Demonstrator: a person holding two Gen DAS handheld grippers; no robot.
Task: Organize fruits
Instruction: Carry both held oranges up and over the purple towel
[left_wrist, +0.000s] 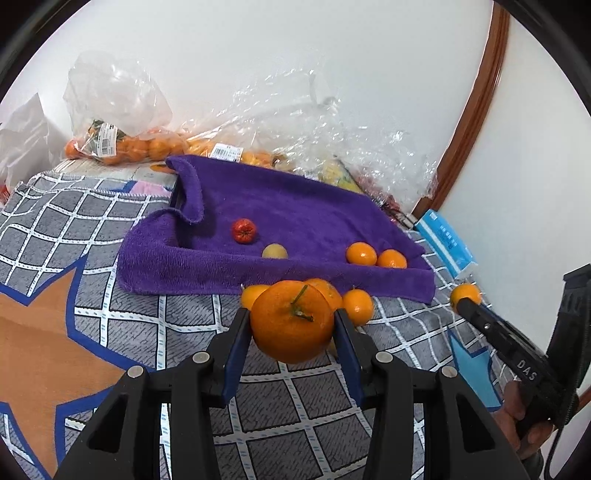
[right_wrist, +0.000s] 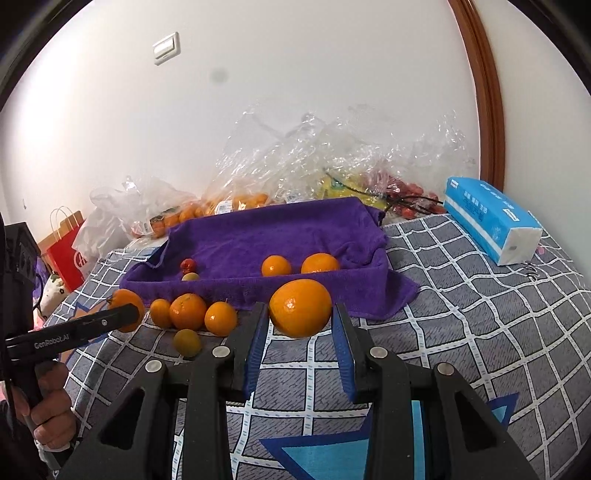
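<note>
My left gripper (left_wrist: 291, 321) is shut on a large orange with a green stem (left_wrist: 291, 321), held above the checked blanket in front of the purple-towel tray (left_wrist: 177, 258). It shows from the side in the right wrist view (right_wrist: 125, 312). My right gripper (right_wrist: 300, 325) is shut on another orange (right_wrist: 300, 308), also seen in the left wrist view (left_wrist: 466, 293). In the tray lie two small oranges (right_wrist: 276, 265), a red fruit (left_wrist: 243, 230) and a pale yellow-green fruit (left_wrist: 274, 252). Loose oranges (right_wrist: 188, 311) and a green-yellow fruit (right_wrist: 187, 342) lie before the tray.
Clear plastic bags of oranges (left_wrist: 122, 144) and other fruit (right_wrist: 332, 181) stand behind the tray by the wall. A blue tissue pack (right_wrist: 491, 219) lies right of the tray. A red paper bag (right_wrist: 68, 254) stands far left.
</note>
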